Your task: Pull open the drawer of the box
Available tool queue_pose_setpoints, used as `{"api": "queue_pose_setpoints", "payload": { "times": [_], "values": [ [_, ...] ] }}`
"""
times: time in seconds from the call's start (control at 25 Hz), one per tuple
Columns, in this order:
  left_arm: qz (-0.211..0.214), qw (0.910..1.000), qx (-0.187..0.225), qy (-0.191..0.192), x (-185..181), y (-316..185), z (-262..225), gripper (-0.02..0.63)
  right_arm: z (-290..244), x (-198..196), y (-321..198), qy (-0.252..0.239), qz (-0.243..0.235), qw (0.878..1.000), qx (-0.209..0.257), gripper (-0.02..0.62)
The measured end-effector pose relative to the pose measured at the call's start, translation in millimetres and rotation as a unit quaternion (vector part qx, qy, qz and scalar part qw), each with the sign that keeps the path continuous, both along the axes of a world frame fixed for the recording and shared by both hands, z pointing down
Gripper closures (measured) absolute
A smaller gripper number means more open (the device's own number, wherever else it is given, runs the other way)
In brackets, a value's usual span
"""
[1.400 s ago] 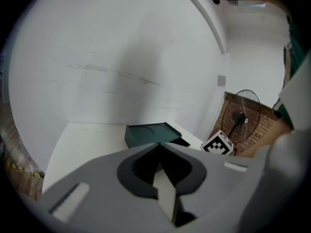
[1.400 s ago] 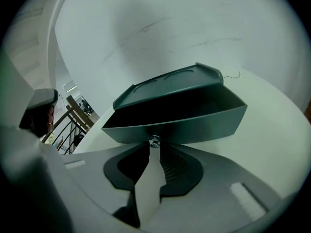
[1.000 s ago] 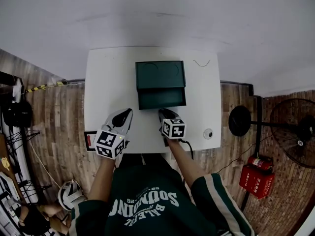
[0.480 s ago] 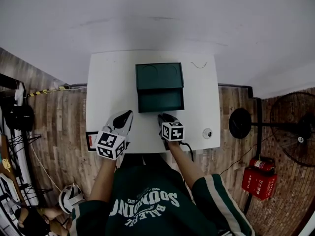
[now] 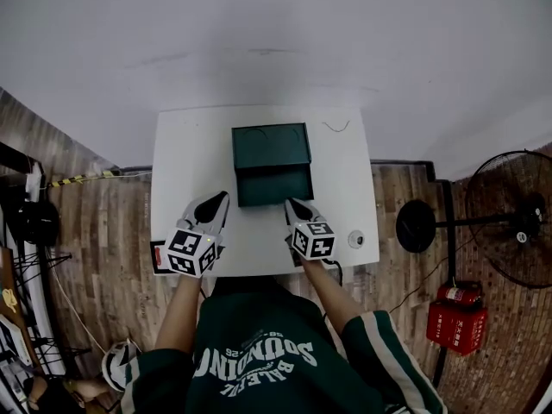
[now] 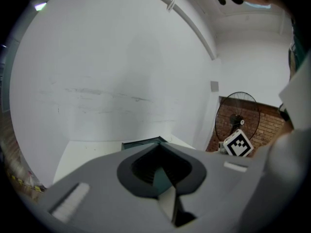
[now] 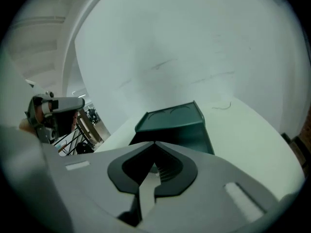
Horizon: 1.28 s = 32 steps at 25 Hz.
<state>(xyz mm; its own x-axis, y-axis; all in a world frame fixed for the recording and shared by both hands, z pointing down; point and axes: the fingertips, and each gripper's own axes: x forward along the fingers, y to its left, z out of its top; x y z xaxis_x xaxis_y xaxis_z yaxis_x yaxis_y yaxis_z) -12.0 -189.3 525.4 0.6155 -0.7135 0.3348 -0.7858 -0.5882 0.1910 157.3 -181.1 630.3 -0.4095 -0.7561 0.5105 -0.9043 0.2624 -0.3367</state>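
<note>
Nearest in, both claws sit low on the white rectangular table (image 5: 177, 158). The left gripper (image 5: 220, 201), at 7 o'clock from the box, has its jaws clenched on nothing, and its own view (image 6: 164, 174) shows them pressed together. The right gripper (image 5: 293, 203), at 5 o'clock and just beside the box's near right corner, is also clamped tight and empty (image 7: 153, 171).

Just beyond them stands the dark green plastic box (image 5: 271, 149) with its drawer front (image 5: 274, 185) facing the person. Whether that drawer is out at all, I cannot tell, and no handle shows.

The trouble I'd expect is that closed jaws have nothing to hook with. A blunt nudge from the right could shove the box toward 12 o'clock. With the left claw off the lid, a pull may drag the whole box instead of the drawer.

Farthest out, a thin dark squiggle of wire (image 5: 335, 128) lies at 1 o'clock.
</note>
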Motion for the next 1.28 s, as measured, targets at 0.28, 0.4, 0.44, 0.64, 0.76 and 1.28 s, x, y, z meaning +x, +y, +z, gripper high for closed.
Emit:
{"api": "queue_pose_setpoints", "payload": {
  "times": [0.28,0.4,0.44,0.64,0.76,1.28],
  "values": [
    [-0.002,0.9994,0.033,0.010,1.5,-12.1,-31.7,0.552,-99.9,10.1,-28.2,-0.010,-0.003,0.993,0.114,0.594],
    [-0.004,0.9988,0.047,0.013,0.0,-16.4,-44.8,0.554,-139.7,8.2,-31.9,0.000,-0.012,0.987,0.162,0.594],
    [-0.004,0.9986,0.050,0.014,-0.2,-17.2,-48.5,0.554,-150.7,6.8,-31.5,0.005,-0.016,0.984,0.175,0.594],
    [-0.004,0.9981,0.060,0.016,1.3,-20.5,-59.3,0.554,-182.5,1.8,-27.7,0.016,-0.025,0.977,0.213,0.594],
    [-0.005,0.9979,0.062,0.016,1.5,-20.3,-62.4,0.552,-182.9,4.4,-26.7,0.011,-0.021,0.977,0.212,0.594],
    [0.000,0.9984,0.053,0.018,2.9,-14.8,-55.6,0.552,-163.5,-0.1,-15.1,0.016,-0.022,0.981,0.194,0.594]
  ]
}}
